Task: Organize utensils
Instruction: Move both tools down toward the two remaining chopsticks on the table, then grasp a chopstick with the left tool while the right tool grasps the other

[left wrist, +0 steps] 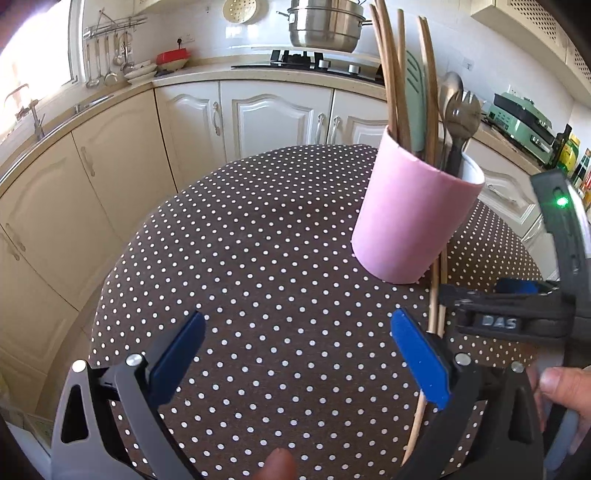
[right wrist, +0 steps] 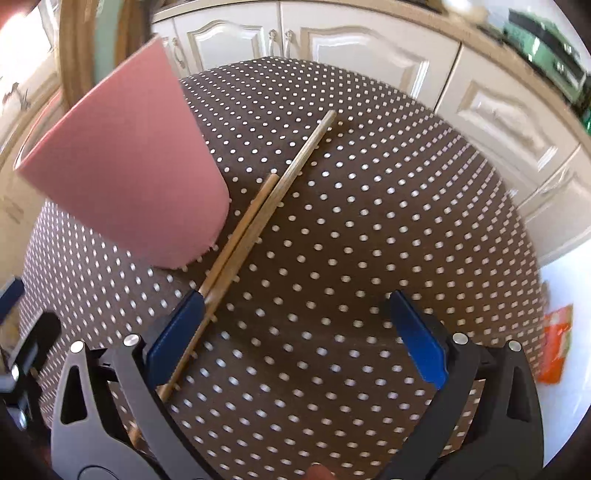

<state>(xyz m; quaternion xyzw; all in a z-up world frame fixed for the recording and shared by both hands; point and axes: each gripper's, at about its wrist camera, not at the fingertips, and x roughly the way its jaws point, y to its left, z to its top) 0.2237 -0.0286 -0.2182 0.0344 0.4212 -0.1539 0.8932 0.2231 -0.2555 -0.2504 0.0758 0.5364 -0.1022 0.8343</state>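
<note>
A pink utensil holder (left wrist: 413, 221) stands on the polka-dot table (left wrist: 258, 258), holding wooden utensils, a green spatula and metal spoons. It also shows in the right wrist view (right wrist: 125, 173). Two wooden chopsticks (right wrist: 258, 218) lie on the table just right of the holder; they also show in the left wrist view (left wrist: 437, 295). My left gripper (left wrist: 299, 358) is open and empty, left of the chopsticks. My right gripper (right wrist: 299, 328) is open above the table, its left finger (right wrist: 177, 325) over the chopsticks' near part. It shows from the side in the left wrist view (left wrist: 480, 306).
The round table sits in a kitchen with cream cabinets (left wrist: 258, 118) behind. A hob with a steel pot (left wrist: 325, 26) and a sink (left wrist: 33, 118) lie beyond. An orange packet (right wrist: 557, 339) lies on the floor at the right.
</note>
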